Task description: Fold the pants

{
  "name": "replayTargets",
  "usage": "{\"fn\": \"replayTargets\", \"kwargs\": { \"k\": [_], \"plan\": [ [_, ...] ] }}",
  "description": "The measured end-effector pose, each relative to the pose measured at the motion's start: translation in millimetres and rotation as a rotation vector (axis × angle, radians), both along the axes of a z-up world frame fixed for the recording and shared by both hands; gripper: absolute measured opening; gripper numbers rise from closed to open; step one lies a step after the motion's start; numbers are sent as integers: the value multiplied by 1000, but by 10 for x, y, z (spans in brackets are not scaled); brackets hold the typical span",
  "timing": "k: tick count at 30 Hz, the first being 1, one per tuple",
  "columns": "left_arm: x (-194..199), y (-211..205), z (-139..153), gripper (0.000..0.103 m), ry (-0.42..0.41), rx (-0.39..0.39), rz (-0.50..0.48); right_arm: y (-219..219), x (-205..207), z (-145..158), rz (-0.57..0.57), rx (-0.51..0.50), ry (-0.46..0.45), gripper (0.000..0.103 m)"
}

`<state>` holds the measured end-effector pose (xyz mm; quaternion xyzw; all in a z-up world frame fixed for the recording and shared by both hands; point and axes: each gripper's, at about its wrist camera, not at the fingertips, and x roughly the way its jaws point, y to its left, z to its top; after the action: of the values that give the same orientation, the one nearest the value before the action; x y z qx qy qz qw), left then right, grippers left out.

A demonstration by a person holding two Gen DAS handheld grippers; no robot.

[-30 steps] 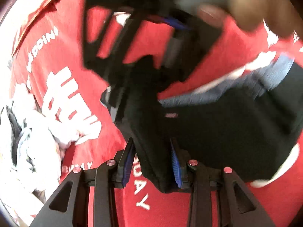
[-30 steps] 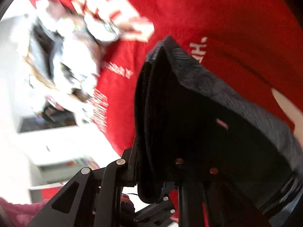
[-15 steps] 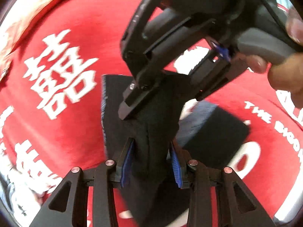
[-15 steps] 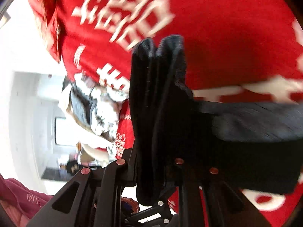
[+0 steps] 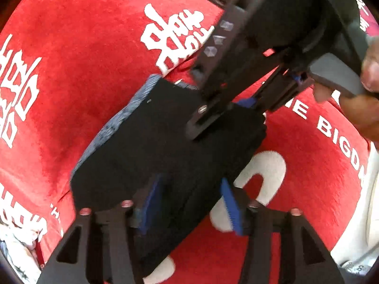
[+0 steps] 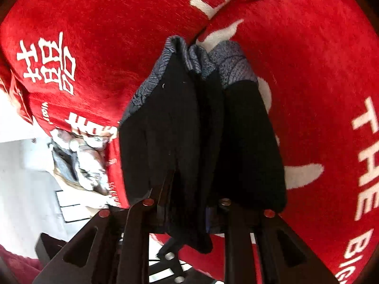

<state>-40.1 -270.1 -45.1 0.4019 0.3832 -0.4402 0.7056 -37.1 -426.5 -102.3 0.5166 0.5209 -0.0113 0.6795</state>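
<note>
The black pants point(image 5: 151, 142), with a grey-blue patterned band point(image 5: 118, 120) along one edge, are folded into a thick bundle held over the red cloth. My left gripper point(image 5: 189, 201) is shut on the bundle's near end, blue pads on both sides. My right gripper point(image 5: 227, 108) comes in from the upper right and is shut on the far end. In the right wrist view the pants point(image 6: 201, 130) hang in several pleated layers from my right gripper point(image 6: 187, 203), with the patterned band point(image 6: 222, 61) at the far end.
A red cloth point(image 5: 83, 47) with white characters and lettering covers the surface under the pants. A pile of pale crumpled clothes point(image 6: 80, 156) lies at its left edge, with a white floor beyond. A person's hand point(image 5: 364, 94) holds the right gripper.
Both grippers have carried the bundle across the red cloth and turned it. The pants have gone from hanging loosely to a compact folded bundle between the grippers.
</note>
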Motion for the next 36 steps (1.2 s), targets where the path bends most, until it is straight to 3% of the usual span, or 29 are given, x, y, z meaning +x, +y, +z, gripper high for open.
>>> {"fn": "replayTargets", "kwargs": {
  "k": [3, 7, 12, 15, 19, 30, 36],
  "plan": [
    [131, 170, 160, 83, 36, -2, 53, -8, 35, 127, 31, -131, 89, 34],
    [415, 377, 166, 83, 156, 42, 188, 38, -31, 399, 53, -341, 177, 35],
    [711, 542, 7, 83, 254, 111, 370, 244, 67, 596, 94, -426, 130, 36],
    [803, 649, -29, 83, 267, 123, 446, 532, 215, 505, 147, -440, 128, 52],
    [872, 757, -46, 83, 278, 136, 487, 743, 226, 293, 230, -498, 226, 53],
    [997, 964, 38, 83, 295, 171, 537, 837, 167, 436, 229, -531, 299, 55],
    [991, 1028, 287, 83, 290, 170, 545, 1026, 37, 651, 234, -508, 322, 68]
  ]
}}
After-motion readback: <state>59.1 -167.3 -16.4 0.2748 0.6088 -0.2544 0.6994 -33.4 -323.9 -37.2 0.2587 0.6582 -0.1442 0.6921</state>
